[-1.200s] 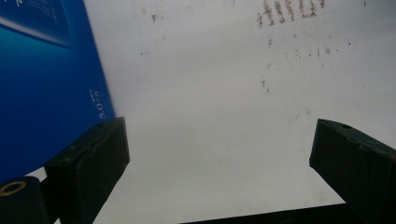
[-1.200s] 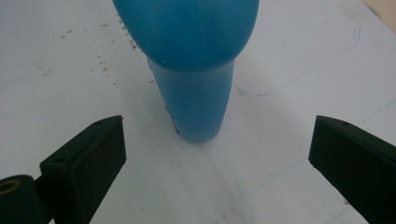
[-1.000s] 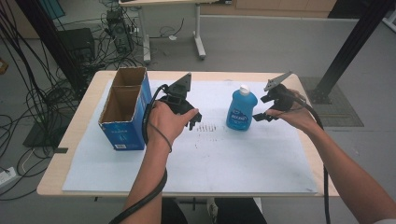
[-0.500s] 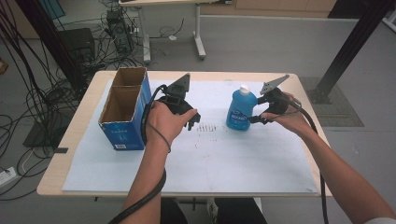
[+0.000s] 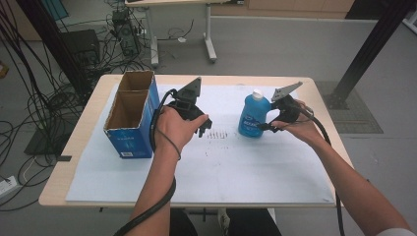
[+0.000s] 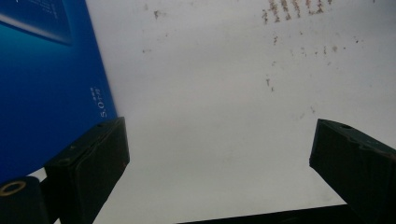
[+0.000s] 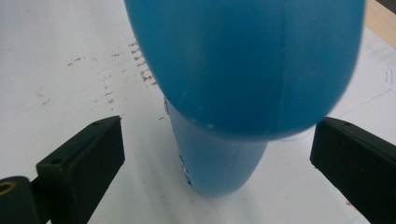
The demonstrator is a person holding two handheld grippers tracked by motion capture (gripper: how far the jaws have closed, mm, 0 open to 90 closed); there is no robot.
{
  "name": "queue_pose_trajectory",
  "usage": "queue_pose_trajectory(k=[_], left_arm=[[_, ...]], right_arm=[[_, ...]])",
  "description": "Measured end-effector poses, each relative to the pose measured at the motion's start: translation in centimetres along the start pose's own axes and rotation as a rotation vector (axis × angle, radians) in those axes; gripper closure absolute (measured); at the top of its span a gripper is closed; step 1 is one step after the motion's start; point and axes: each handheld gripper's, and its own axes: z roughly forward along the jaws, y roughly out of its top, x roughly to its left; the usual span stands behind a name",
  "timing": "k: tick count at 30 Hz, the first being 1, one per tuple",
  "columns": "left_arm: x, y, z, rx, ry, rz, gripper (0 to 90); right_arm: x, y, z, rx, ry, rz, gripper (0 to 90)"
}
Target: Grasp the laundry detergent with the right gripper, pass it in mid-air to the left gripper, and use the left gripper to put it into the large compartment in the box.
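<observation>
Right gripper (image 5: 269, 126) jaws wide, straddling the bottle (image 5: 253, 117), no contact; bottle upright, right of frame centre, well inside the worktop (image 5: 88, 123) edge. Left gripper (image 5: 202, 127) jaws wide, holding nothing, just right of the box (image 5: 130, 135). Bare sheet (image 5: 221, 167) between.

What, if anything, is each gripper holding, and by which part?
Nothing is held. The right gripper has open jaws either side of the blue bottle; the left gripper is open.
</observation>
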Motion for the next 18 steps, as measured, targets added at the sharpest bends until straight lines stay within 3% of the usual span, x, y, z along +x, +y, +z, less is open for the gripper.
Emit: queue_pose_trajectory(k=[11, 18], left_arm=[[0.1, 0.0, 0.2, 0.003, 0.006, -0.003, 5.2], [0.1, 0.1, 0.3, 0.007, 0.004, 0.0, 5.2]], right_arm=[[-0.1, -0.8, 1.0, -0.04, 0.02, 0.027, 2.5], [-0.1, -0.8, 1.5, -0.057, 0.024, 0.02, 2.3]])
